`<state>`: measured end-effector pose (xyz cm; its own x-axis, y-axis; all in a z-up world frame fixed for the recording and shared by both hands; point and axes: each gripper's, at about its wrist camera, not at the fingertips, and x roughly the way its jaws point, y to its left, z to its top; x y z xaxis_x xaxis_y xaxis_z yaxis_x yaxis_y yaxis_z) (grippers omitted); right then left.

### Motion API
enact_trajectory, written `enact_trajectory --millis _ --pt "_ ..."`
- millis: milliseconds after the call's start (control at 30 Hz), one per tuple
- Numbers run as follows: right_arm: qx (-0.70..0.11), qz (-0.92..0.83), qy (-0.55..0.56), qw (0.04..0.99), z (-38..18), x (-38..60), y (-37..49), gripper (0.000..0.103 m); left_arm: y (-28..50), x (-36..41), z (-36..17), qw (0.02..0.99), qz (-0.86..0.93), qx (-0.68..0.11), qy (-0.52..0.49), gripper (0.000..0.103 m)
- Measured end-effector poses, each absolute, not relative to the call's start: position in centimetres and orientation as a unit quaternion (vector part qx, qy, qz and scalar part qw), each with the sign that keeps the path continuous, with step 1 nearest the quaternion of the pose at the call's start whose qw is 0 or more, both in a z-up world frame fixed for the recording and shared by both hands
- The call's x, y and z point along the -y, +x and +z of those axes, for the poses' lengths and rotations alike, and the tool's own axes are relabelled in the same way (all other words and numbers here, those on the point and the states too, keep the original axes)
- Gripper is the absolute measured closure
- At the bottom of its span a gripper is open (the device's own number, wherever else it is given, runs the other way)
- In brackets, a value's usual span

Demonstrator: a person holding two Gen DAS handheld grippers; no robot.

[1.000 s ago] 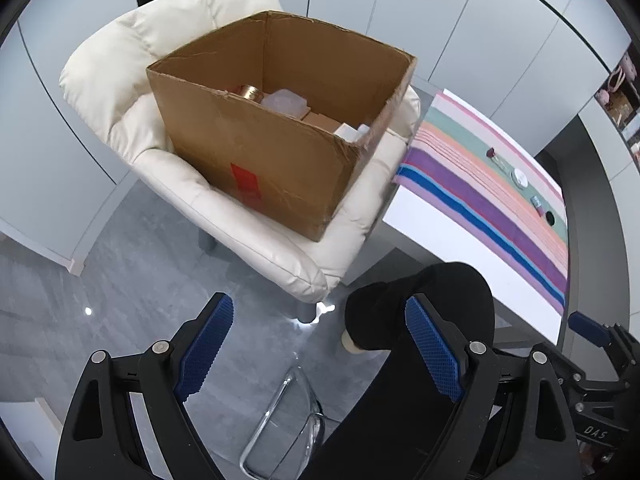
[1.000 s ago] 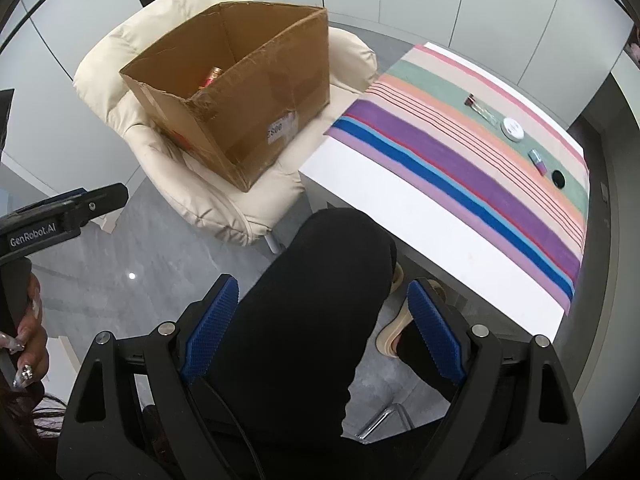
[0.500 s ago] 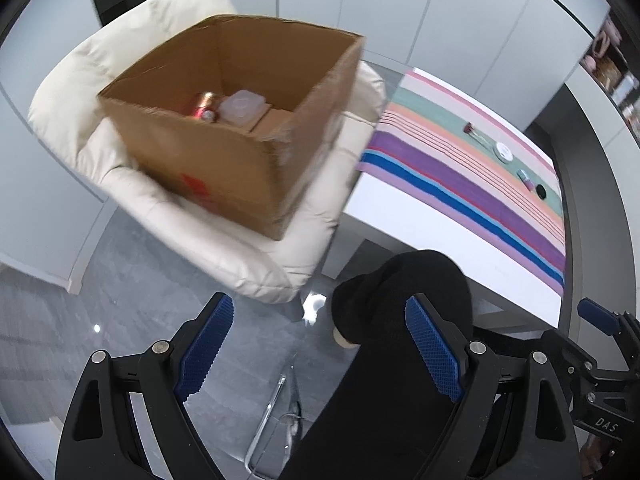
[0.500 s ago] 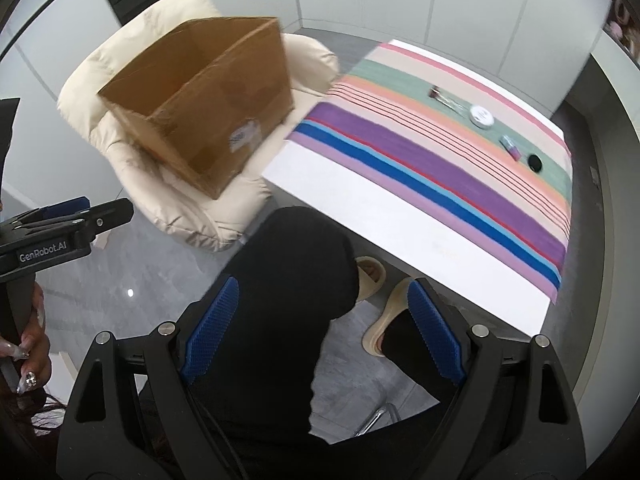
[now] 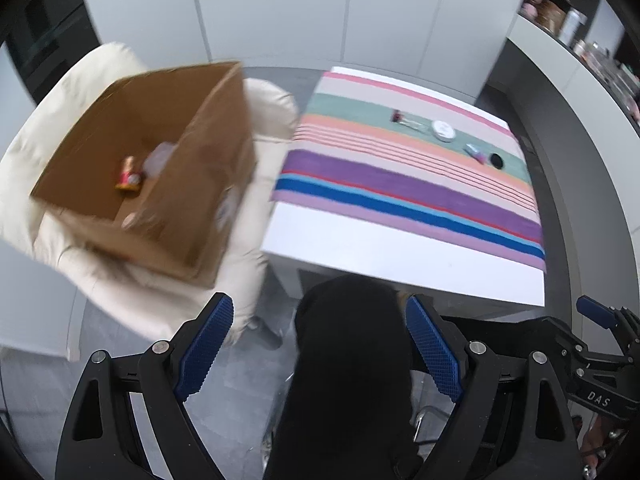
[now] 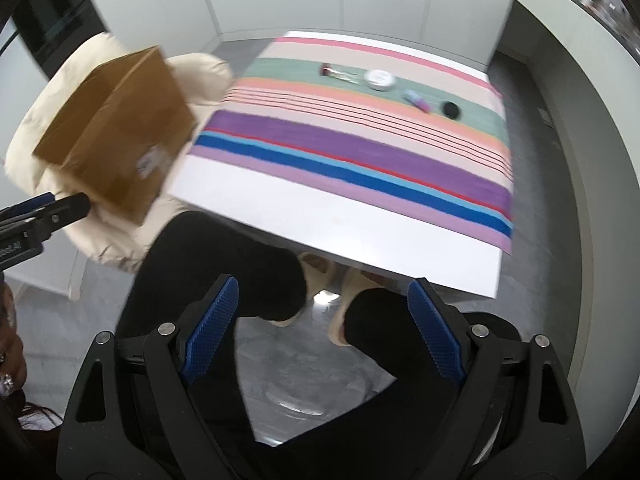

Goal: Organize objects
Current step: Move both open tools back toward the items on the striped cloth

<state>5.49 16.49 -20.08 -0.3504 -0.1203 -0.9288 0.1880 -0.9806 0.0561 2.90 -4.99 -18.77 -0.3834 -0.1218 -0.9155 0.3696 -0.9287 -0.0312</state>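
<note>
My left gripper [image 5: 320, 350] jaws stand wide, nothing between the blue pads [image 5: 206, 350]; a black-trousered leg [image 5: 348, 360] lies below. Cardboard box [image 5: 192, 216], blurred, sits on a cream armchair [image 5: 80, 80]; a red-gold can [image 5: 129, 172] inside. Striped table [image 5: 400, 200] carries a white round tin [image 5: 443, 130] and black disc [image 5: 496, 160].

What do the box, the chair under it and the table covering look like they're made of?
Box: cardboard, matte brown, with raw open edges and a pale label on its side. Chair: padded cushioning in a smooth cream cover with a slight sheen, possibly leather or faux leather. Table covering: probably woven fabric, matte, in coloured stripes; blur hides any weave.
</note>
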Motion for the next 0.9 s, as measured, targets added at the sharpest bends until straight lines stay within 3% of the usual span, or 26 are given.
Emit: enact_trajectory --millis 467,900 --pt "0.023 -0.819 0.573 0.006 -22.2 -25.2 4.0 0.014 -2.4 0.2 -21.3 0.103 -0.819 -0.078 0.559 0.014" --pt "0.039 -0.817 0.574 -0.017 -23.6 -27.2 1.2 0.014 -5.7 -0.1 -23.3 0.098 -0.812 -0.077 0.570 0.014"
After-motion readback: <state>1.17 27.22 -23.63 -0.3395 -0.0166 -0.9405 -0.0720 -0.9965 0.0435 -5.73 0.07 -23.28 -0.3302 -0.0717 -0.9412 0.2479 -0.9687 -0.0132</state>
